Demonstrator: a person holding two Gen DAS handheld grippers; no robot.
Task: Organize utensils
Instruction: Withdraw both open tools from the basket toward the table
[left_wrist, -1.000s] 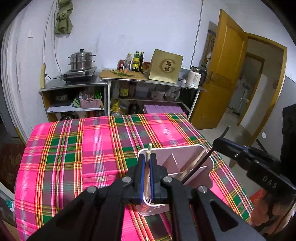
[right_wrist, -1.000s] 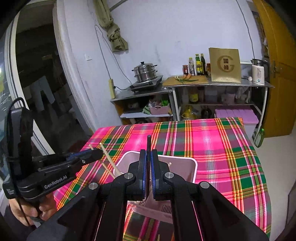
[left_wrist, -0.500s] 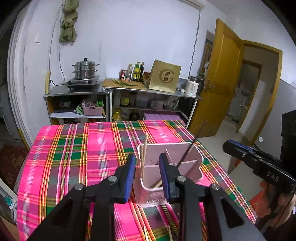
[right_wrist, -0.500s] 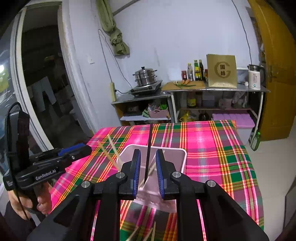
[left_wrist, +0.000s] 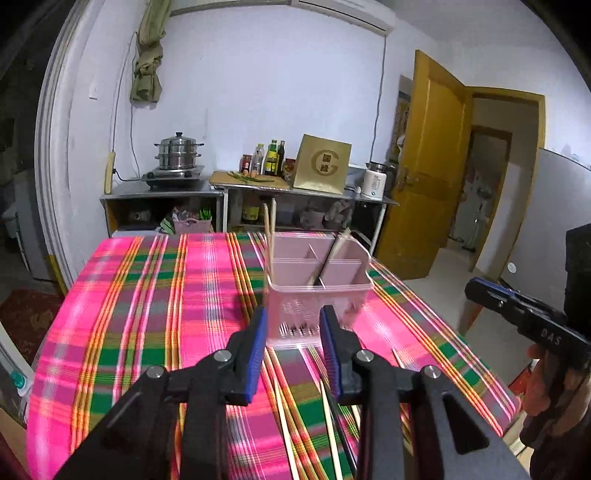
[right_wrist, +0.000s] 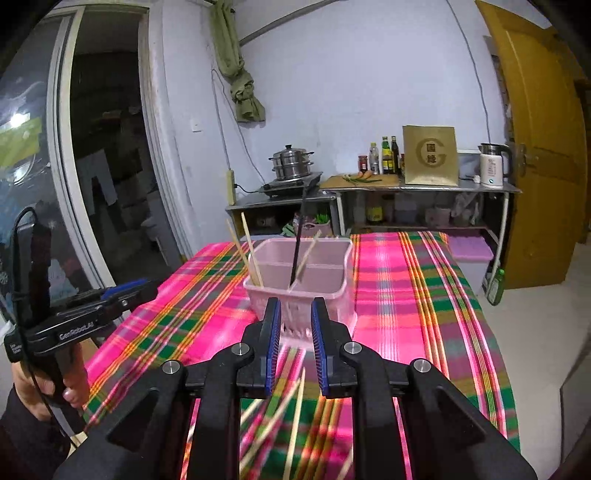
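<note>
Standing ahead of both spread, empty jaws, the pink utensil holder keeps wooden chopsticks upright.

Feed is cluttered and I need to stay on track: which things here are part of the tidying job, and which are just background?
Job items:
- pink utensil caddy
- wooden chopsticks standing in it
- black chopstick in it
- loose chopsticks on the tablecloth

Background:
- steamer pot
- sauce bottles
- gold box
- kettle

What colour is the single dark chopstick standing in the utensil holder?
Black, standing among pale wooden ones in the pink utensil holder; the right wrist view shows it best.
</note>
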